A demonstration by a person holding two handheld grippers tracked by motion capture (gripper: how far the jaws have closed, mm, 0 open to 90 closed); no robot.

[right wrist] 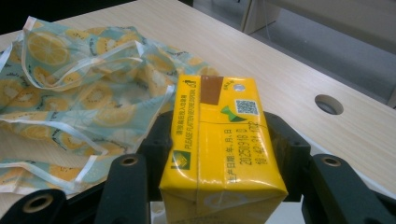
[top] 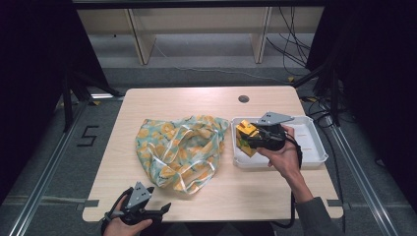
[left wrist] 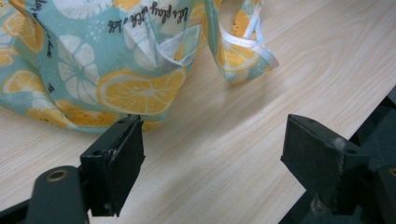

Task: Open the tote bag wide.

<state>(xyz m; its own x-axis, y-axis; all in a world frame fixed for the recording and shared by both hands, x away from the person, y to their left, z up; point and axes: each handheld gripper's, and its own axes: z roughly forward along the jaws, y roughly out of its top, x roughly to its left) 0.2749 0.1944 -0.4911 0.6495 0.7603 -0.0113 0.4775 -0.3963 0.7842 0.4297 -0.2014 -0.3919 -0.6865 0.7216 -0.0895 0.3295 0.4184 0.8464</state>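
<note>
A yellow drink carton point(top: 245, 137) point(right wrist: 219, 144) sits clamped between the jaws of my right gripper point(top: 248, 138) point(right wrist: 219, 149), held over the left end of a white tray point(top: 314, 142). Left of the tray, a crumpled cloth bag point(top: 179, 150) point(right wrist: 70, 93) point(left wrist: 93, 60) printed with lemon slices lies on the wooden table point(top: 196, 101), its white handles loose on top. My left gripper point(top: 162, 210) point(left wrist: 210, 158) hovers at the table's front edge just below the bag, jaws wide apart with nothing between them.
A round cable hole point(top: 243, 98) point(right wrist: 328, 104) is in the table near the back edge. Beyond the table there are wooden shelf legs point(top: 142, 42) and cables on the floor. Metal rails point(top: 44, 162) run along both sides.
</note>
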